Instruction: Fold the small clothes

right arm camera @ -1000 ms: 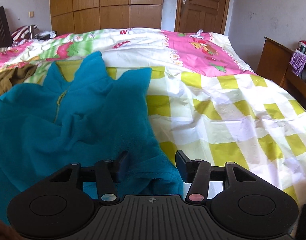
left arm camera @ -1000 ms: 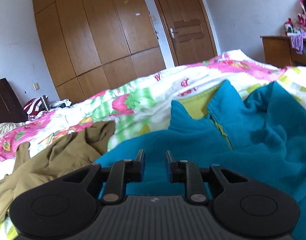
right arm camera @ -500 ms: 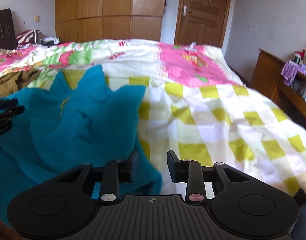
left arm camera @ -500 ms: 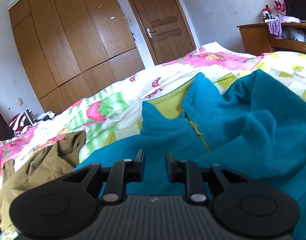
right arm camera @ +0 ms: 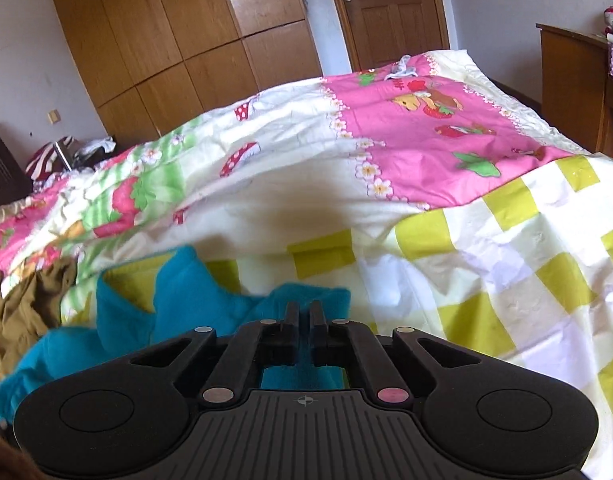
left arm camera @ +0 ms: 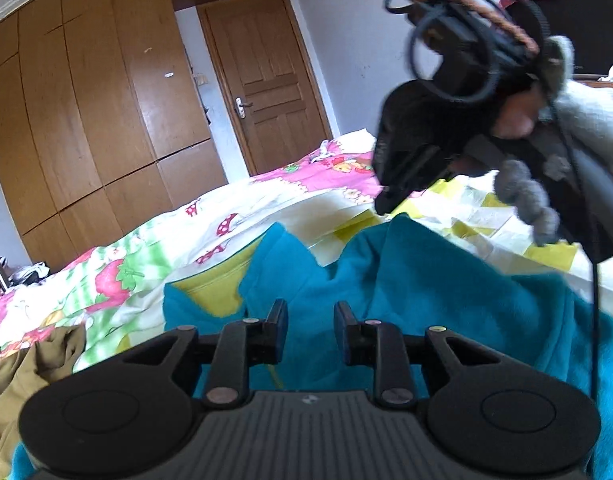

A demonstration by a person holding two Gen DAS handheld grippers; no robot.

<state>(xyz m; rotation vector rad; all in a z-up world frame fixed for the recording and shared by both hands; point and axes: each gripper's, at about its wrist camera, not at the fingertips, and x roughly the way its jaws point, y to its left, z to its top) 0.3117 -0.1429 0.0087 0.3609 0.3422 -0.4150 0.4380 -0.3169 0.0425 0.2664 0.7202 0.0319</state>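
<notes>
left gripper (left arm camera: 305, 326) opening over blue fleece (left arm camera: 426, 280), right gripper (right arm camera: 303, 322) pinching its edge

Teal fleece jacket (left arm camera: 426, 280) rumpled on checked bedspread, zip front up, collar open showing yellow lining.

Fuzzy matt teal fleece (left arm camera: 426, 280) on smooth cotton quilt (right arm camera: 486, 280); glossy wooden wardrobe (left arm camera: 86, 120).
</notes>
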